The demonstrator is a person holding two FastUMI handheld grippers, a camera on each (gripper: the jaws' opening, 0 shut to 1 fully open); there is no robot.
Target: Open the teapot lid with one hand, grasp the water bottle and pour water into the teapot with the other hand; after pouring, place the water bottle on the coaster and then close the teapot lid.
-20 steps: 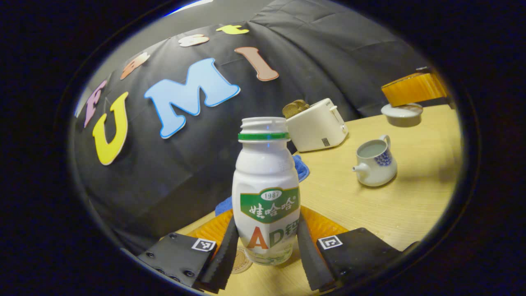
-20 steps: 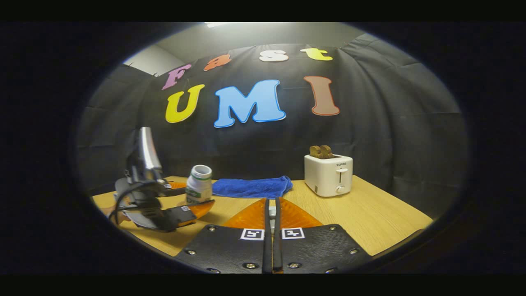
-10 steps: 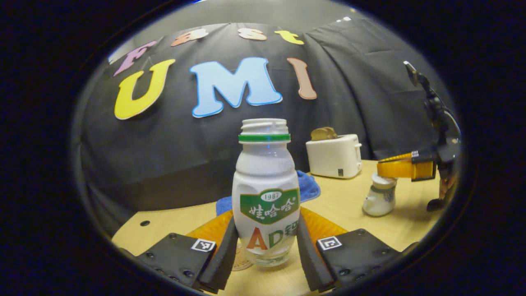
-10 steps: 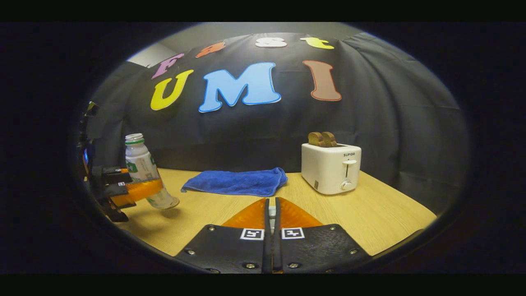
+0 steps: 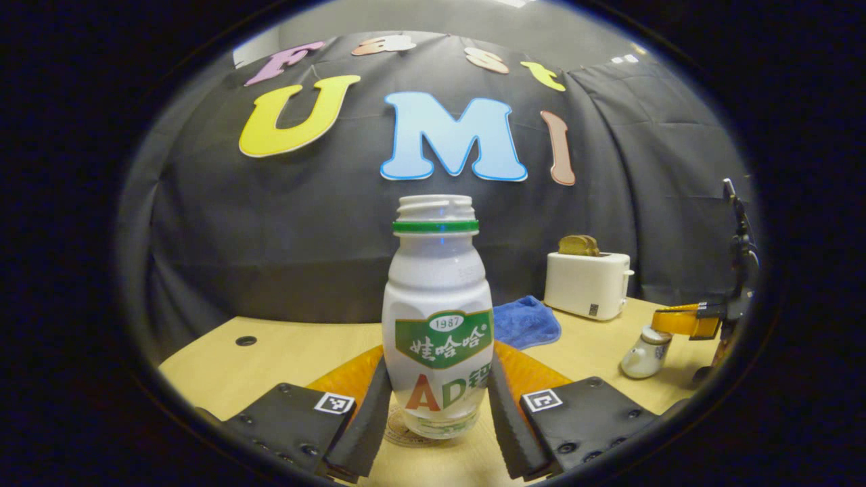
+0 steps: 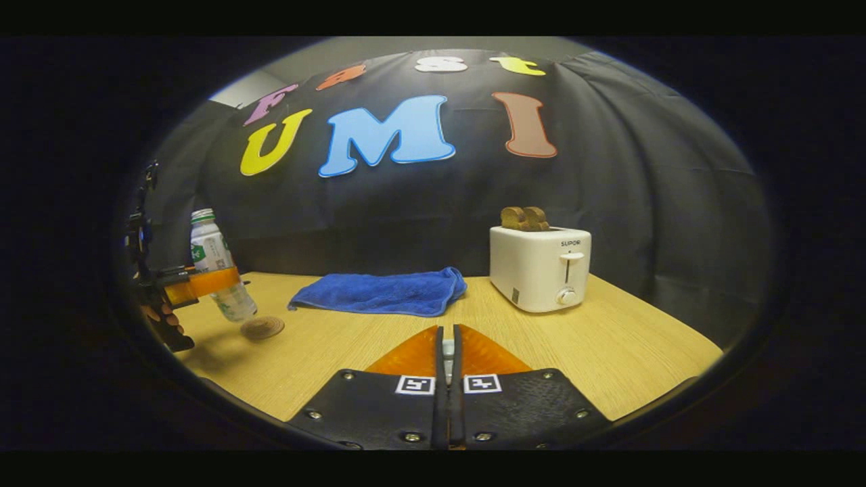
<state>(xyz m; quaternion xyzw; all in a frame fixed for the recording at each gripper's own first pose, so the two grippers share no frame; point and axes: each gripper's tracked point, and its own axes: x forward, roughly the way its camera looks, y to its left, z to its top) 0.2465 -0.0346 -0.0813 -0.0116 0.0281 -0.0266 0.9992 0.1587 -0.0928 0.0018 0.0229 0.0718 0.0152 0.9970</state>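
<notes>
White plastic water bottle, light and uncapped, at frame centre, is clamped low on its body by the left gripper, just above the coaster.

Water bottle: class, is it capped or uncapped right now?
Uncapped. The water bottle, held upright between the left tongs, shows bare neck threads and an open mouth above its green ring.

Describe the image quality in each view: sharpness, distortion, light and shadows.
Left gripper view: the water bottle is sharp, the table edge bows with fisheye distortion, and the teapot sits small near the dim rim. Right gripper view: sharp toaster, evenly lit table, soft shadow beside the coaster.
</notes>
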